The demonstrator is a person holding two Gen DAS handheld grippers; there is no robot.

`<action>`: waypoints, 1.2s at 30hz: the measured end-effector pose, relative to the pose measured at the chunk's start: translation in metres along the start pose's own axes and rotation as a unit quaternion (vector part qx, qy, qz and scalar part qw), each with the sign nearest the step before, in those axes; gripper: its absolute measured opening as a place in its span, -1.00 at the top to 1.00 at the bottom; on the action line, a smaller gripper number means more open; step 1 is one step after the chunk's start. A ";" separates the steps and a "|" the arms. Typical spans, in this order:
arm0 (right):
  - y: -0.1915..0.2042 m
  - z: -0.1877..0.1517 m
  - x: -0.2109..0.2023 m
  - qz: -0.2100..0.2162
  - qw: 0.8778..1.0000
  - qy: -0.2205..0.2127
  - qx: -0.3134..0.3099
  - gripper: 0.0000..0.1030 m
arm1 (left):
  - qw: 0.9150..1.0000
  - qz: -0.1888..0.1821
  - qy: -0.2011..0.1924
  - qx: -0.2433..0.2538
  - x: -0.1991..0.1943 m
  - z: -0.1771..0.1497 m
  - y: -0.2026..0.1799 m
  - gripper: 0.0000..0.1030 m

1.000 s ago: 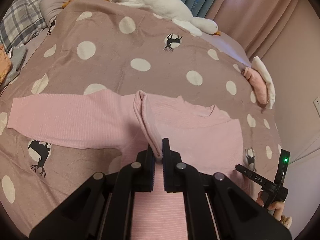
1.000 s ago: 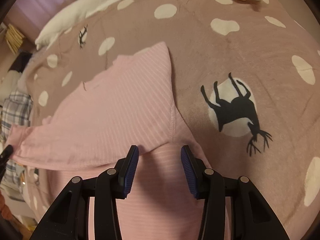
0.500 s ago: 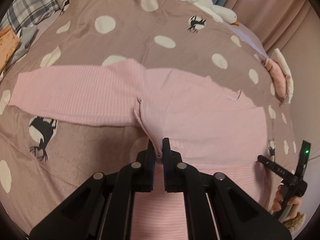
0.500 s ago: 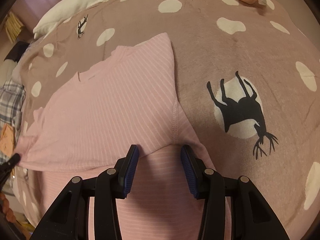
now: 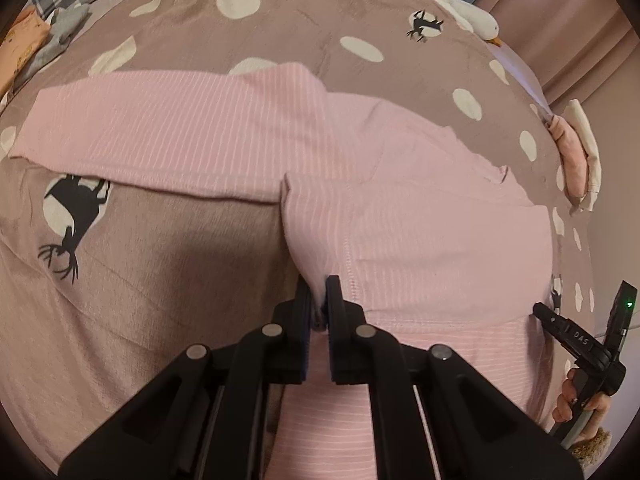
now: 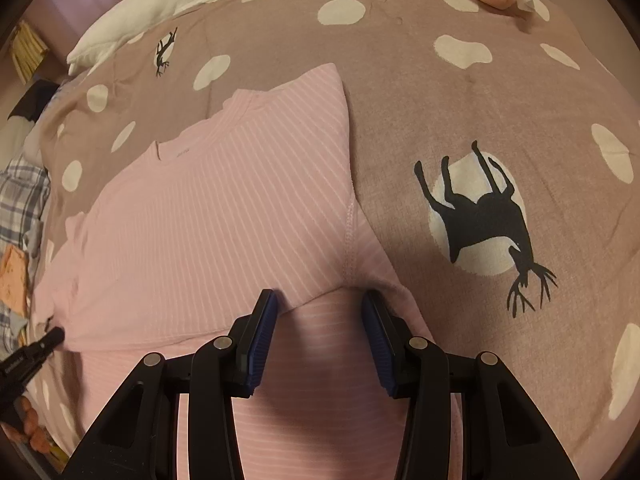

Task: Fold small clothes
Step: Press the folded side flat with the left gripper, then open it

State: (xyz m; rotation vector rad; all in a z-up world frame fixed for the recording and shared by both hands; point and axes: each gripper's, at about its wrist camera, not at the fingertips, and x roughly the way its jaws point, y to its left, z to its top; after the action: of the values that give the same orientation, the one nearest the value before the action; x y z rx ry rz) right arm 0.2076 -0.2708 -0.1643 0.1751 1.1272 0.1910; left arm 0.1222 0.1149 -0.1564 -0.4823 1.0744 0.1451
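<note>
The left gripper (image 5: 319, 294) is clamped on a raised pleat of the pink striped top (image 5: 400, 216), its jaws nearly together with only the pinched fold between them; from there the fabric runs up toward 12 o'clock as a short ridge, and only this view shows the long sleeve (image 5: 160, 128) stretched flat toward 9 o'clock across the brown polka-dot blanket (image 5: 168, 264); a black deer print (image 5: 78, 208) lies at 9 o'clock below that sleeve, a white goose plush (image 5: 460, 4) sits at 1 o'clock by the curtain, and a small pile of folded pink and white clothes (image 5: 576, 156) rests at 3 o'clock; at 4 o'clock a hand (image 5: 576, 404) grips the handle of the other tool, which shows a green light; the right gripper (image 6: 318, 300) stands half open, released, its blue pads (image 6: 262, 340) straddling the hem of the folded-over sleeve without pressing it; both tools point steeply down at the bed; the right view alone shows the neckline (image 6: 188, 148) at 10 o'clock, a stitched seam (image 6: 348, 240) running up to 12 o'clock, and the top's straight folded edge beside a large deer print (image 6: 480, 220) at 3 o'clock; the black tip of the left tool (image 6: 44, 340) touches the garment's far edge at 8 o'clock; plaid bedding (image 6: 20, 196) lies at 9 o'clock.
</note>
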 end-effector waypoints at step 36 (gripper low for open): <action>0.013 0.001 0.008 -0.040 0.999 0.001 -0.016 0.10 | 0.999 -0.011 -0.008 -0.040 0.016 -0.018 0.024 0.73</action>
State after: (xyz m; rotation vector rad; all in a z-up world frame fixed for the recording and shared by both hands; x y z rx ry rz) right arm 0.2115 -0.2566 -0.1683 0.1013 1.1307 0.1390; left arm 0.1069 0.1264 -0.1850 -0.5633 1.0498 0.1735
